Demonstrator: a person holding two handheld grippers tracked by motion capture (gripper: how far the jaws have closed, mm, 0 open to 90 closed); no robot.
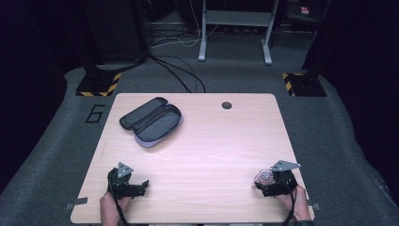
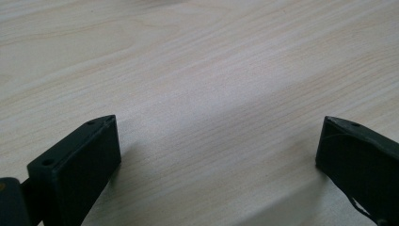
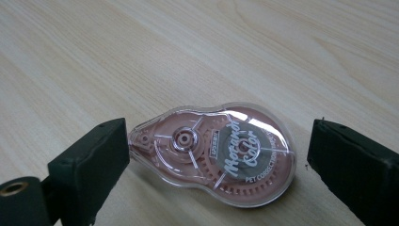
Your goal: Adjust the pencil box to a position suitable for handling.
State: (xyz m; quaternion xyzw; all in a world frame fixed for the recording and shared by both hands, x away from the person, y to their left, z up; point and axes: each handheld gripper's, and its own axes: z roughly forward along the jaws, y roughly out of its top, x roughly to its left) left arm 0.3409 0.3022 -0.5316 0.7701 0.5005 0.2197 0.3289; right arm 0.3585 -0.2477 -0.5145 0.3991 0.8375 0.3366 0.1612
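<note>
At the table's [image 1: 197,141] 5 o'clock corner, correction tape [image 3: 214,153] lies flat between the right gripper's [image 3: 216,150] spread jaws; left jaw about touching, right one apart, no grasp. Its near edge is cut off. Left gripper [image 2: 216,141] at 7 o'clock, released over bare wood. Open pencil case [image 1: 151,121] at 11 o'clock, well apart.

Two black fingers [image 2: 77,165] of the left gripper [image 2: 216,155] stand wide apart, low over a pale wood-grain tabletop [image 2: 211,70], with bare wood between them and soft shadows beside each.
</note>
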